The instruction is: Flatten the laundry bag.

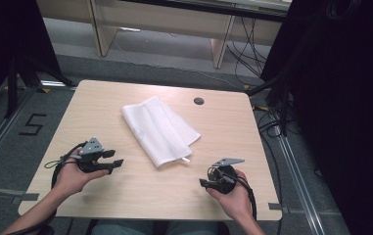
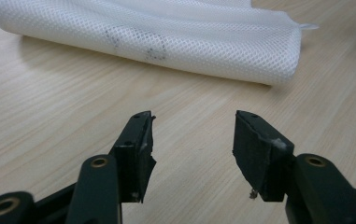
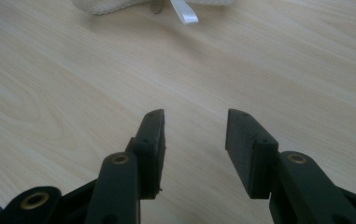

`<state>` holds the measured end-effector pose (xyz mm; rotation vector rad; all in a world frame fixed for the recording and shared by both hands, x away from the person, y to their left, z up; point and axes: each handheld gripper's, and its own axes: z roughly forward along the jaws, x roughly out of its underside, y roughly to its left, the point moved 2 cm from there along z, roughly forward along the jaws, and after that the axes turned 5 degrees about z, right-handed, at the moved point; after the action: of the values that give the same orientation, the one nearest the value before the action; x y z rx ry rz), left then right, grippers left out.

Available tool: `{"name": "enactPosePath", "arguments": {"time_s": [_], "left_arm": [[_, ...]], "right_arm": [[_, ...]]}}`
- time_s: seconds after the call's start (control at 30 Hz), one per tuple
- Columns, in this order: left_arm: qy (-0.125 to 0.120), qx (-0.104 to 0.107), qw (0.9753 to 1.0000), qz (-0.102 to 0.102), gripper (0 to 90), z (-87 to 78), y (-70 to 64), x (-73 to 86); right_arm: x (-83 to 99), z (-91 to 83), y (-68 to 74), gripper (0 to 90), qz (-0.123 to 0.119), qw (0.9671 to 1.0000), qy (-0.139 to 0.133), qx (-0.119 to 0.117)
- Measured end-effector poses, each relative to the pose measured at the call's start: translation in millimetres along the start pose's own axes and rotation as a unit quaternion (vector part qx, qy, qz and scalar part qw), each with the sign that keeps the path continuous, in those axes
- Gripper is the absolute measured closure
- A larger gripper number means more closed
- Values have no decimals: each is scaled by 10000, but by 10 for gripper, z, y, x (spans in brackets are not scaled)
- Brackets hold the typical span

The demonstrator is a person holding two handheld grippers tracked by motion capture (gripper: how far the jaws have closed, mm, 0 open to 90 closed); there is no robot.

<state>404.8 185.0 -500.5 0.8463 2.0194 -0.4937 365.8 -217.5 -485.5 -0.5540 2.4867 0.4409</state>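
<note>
The left gripper (image 2: 193,135) and right gripper (image 3: 194,135) hover with fingers spread, empty, near the folded white mesh cloth (image 1: 159,129) on the table (image 1: 233,127).

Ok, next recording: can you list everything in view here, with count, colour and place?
Mesh cloth: one, white, folded, lying at the middle of the table; a small white loop tag sticks out at its near corner.
Table: one, light wood grain, centre of the high view.
Cable port: one, dark, round, far side of the tabletop.
Floor marking "5": one, black, on the grey floor left of the table.
Cables: several, black, on the floor to the right.
Left tongs: one, black, jaws open, held above the table left of the cloth.
Right tongs: one, black, jaws open, near right edge.
</note>
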Motion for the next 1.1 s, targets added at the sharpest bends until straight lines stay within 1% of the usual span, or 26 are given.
{"name": "enactPosePath", "arguments": {"time_s": [0.03,0.07,0.13,0.17,0.2,0.23,0.33,0.37,0.4,0.43,0.47,0.5,0.57,0.67,0.7,0.73,0.77,0.8,0.83,0.87,0.9,0.93,1.0,1.03,1.07,1.1], "left_arm": [[-11,2,10000,-7,495,9,-5,-1],[-18,10,10000,30,516,13,-3,-6],[-105,-35,9999,-4,564,4,-8,-22],[-171,-113,9998,80,604,-9,-3,-38],[-171,-113,9998,80,636,-9,-3,-38],[-259,-231,9993,134,673,-36,-3,-63],[-353,-289,9988,155,801,-70,-25,-106],[-299,-293,9989,222,839,-75,-38,-124],[-286,-307,9988,270,868,-65,-65,-143],[-239,-261,9988,347,884,-47,-96,-159],[-207,-221,9987,405,890,-19,-143,-174],[-84,-143,9981,600,891,-7,-177,-192],[-34,-54,9971,756,893,43,-275,-231],[154,49,9952,963,894,124,-380,-277],[148,61,9954,942,894,167,-415,-285],[272,97,9934,1112,895,188,-423,-301],[260,131,9946,996,894,236,-453,-305],[333,162,9933,1097,894,264,-462,-324],[359,157,9941,1010,895,306,-486,-333],[359,157,9941,1010,895,306,-486,-333],[454,167,9931,1066,894,388,-505,-366],[454,167,9931,1066,895,388,-505,-366],[661,162,9901,1229,895,504,-540,-398],[661,162,9901,1229,895,504,-540,-398],[751,169,9889,1274,895,570,-562,-403],[769,174,9888,1266,895,600,-574,-405]], "right_arm": [[-4,-3,13,597,82,10000,26,-20],[-9,-8,6,608,31,9999,107,-36],[-13,10,11,623,42,10000,49,-54],[-16,24,8,627,11,10000,7,-63],[-16,24,8,627,11,10000,7,-63],[-20,24,9,635,14,10000,75,-48],[-19,36,6,667,-9,10000,87,-40],[-15,60,7,687,-12,10000,-4,-51],[-21,41,6,704,-60,9999,156,-11],[-25,66,3,723,-128,9999,34,-24],[-41,55,16,746,-110,9999,89,-10],[-59,41,25,763,-108,9998,144,39],[-91,27,49,799,-204,9997,138,73],[-104,31,66,814,-225,9996,168,87],[-101,43,68,813,-212,9996,174,93],[-97,54,60,812,-271,9994,185,84],[-92,82,74,812,-160,9998,52,51],[-97,76,69,811,-186,9998,95,80],[-102,58,65,811,-215,9996,189,89],[-103,55,60,808,-235,9995,190,93],[-102,51,57,806,-222,9996,177,90],[-102,51,57,806,-222,9996,177,90],[-97,45,51,800,-157,9997,146,108],[-97,45,51,800,-157,9997,146,108],[-88,56,38,793,-182,9998,68,65],[-91,32,28,790,-233,9996,168,84]]}}
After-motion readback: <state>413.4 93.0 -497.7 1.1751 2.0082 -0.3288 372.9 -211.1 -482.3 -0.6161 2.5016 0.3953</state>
